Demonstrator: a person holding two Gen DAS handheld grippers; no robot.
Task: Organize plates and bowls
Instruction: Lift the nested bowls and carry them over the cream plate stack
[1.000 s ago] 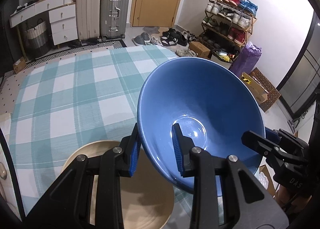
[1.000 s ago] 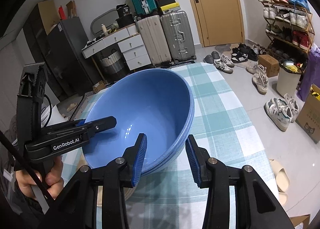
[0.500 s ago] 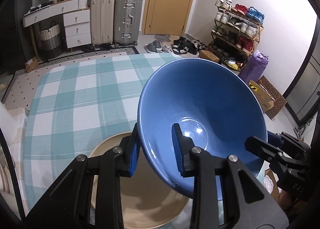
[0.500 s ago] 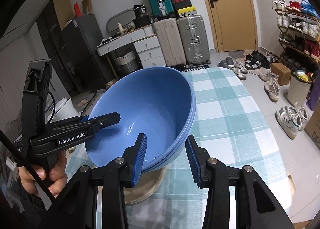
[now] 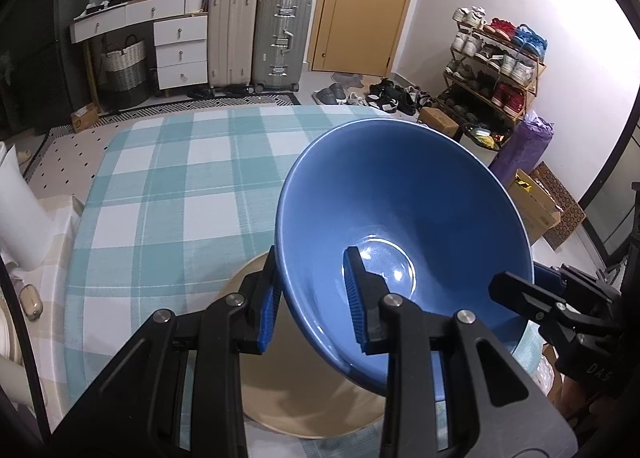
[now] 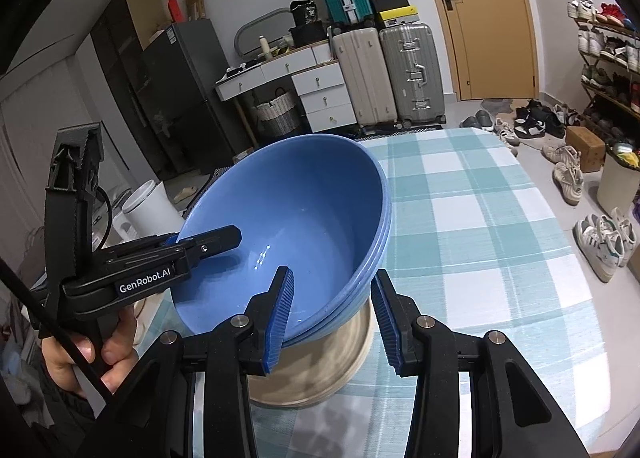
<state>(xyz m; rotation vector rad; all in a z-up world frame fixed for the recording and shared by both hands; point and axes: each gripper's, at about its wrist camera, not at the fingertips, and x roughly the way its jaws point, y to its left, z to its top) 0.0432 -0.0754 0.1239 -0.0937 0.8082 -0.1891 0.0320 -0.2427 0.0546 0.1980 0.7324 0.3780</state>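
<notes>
A stack of blue bowls [image 5: 400, 218] [image 6: 304, 210] hangs tilted above the table, held from two sides. My left gripper [image 5: 312, 302] is shut on the near rim, one pad inside the top bowl and one outside. The right gripper [image 6: 332, 314] is shut on the opposite rim in the same way. Each gripper also shows in the other's view: the right gripper [image 5: 520, 290] and the left gripper [image 6: 208, 242]. Right below the stack, a beige dish [image 5: 280, 398] [image 6: 320, 378] sits on the checked tablecloth [image 5: 160, 198] [image 6: 480, 238], partly hidden by the bowls.
A person's hand [image 6: 80, 354] grips the left tool's handle. A white bucket [image 5: 16, 210] stands off the table's left side. Suitcases [image 5: 280, 42], white drawers [image 5: 180, 50], a door and a shoe rack [image 5: 496, 70] line the far walls, with shoes on the floor.
Both grippers carried the blue bowls sideways across the table together. The beige dish, once low and to the left in the left wrist view, now lies under the stack.
</notes>
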